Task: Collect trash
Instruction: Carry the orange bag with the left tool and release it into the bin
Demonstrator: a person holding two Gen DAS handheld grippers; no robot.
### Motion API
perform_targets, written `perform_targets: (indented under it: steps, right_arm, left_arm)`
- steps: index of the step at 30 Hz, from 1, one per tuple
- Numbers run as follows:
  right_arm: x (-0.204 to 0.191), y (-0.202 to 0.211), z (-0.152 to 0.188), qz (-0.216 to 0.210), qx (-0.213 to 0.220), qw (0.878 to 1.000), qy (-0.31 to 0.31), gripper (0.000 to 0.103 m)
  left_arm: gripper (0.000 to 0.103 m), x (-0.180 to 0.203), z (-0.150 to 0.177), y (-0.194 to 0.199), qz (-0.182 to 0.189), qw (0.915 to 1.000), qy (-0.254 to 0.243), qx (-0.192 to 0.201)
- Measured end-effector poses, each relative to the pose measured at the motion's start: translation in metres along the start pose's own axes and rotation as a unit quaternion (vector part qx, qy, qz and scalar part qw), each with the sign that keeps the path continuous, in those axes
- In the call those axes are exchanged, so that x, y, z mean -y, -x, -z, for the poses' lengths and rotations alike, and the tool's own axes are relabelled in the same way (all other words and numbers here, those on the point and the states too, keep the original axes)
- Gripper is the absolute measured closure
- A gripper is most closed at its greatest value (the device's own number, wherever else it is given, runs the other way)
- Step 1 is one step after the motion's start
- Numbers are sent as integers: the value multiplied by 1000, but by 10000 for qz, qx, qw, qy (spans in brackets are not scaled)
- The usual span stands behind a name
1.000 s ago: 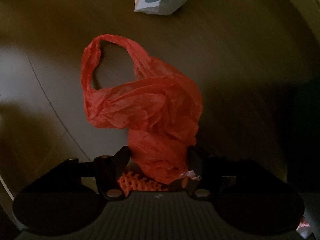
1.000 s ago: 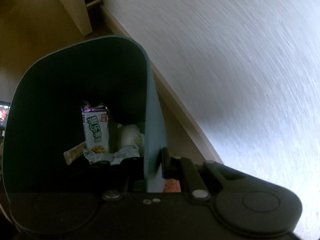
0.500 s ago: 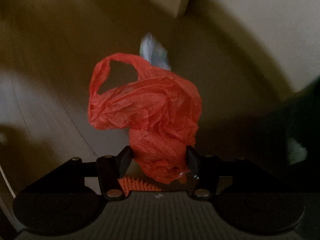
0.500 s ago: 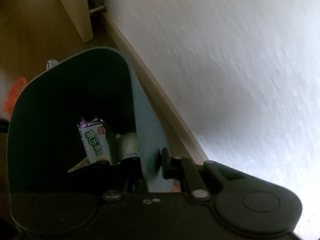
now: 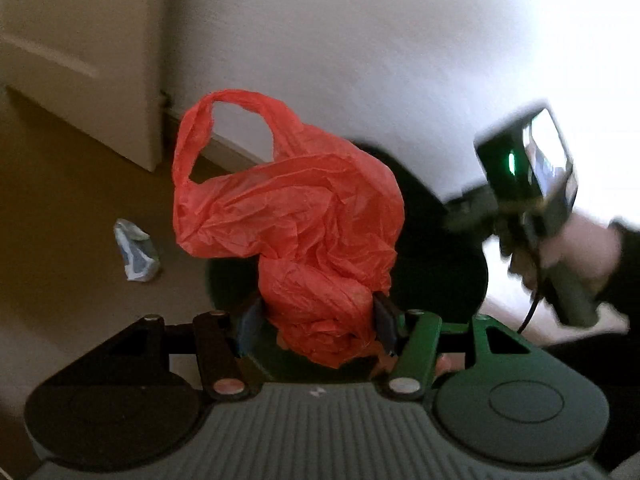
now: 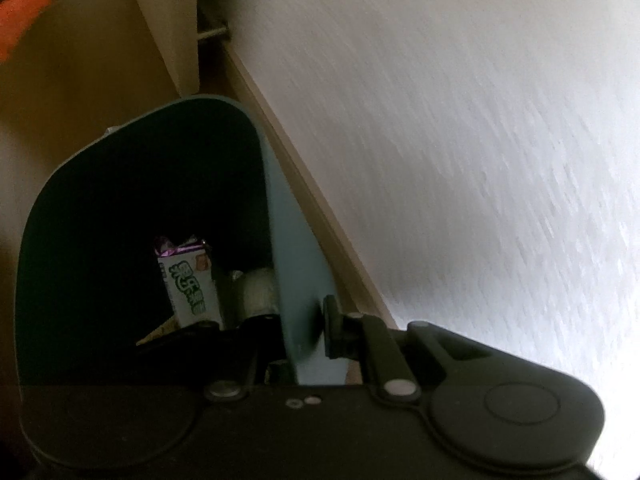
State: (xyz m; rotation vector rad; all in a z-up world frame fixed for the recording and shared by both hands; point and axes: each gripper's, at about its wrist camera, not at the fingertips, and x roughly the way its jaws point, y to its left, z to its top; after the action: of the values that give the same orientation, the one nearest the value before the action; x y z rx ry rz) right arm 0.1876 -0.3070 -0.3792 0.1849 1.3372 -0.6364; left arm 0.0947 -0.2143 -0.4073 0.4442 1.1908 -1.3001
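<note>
Step in hand, as judged from the frames: deposit the red plastic bag into the teal bin. The left gripper holds the bag by its bunched lower end, jaws about half open with the wad filling the gap between the 2 pads; the rest of the bag, handle loop included, billows above the fingers. The bin's dark mouth lies directly behind and below the bag in the left wrist view. Bring the wad over the middle of the opening before releasing — thin film is light and springy, so it may cling to a pad or unfold across the rim; a low release and a wide jaw opening should help. The right gripper is closed almost fully on the bin's thin right wall, 1 finger inside and 1 outside, steadying it; a firm grip is advisable there, since the wall looks smooth and hard. Inside the bin rest a printed carton and a pale crumpled wad. 1 crumpled blue-white wrapper lies on the brown floor, left of the bin — apparently next for collection.
</note>
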Motion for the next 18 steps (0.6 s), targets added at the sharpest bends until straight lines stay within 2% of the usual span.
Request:
perform_targets:
  steps: [3,6,13,15,17,18]
  right_arm:
    - [-1,7,-3,-42,92,9999,3,95]
    - [-5,13,-8,-57,172,9998,51,95]
    - [-23,26,-16,0,345,9989,328,95]
    - [-27,27,-18,7,372,9987,351,95]
    - [-30,26,-21,7,381,9984,410,95]
    - [-30,25,-22,9,385,9984,423,95]
  left_arm:
    - [46,8,2,-39,137,9993,-36,-353]
    - [46,8,3,-77,10,9986,-124,-523]
    - [43,-10,-1,-120,-73,9960,449,-775]
    - [39,-12,1,-123,-59,9956,503,-793]
    - [26,-9,2,-123,38,9955,568,-756]
    - [25,-11,3,-122,119,9954,627,-719]
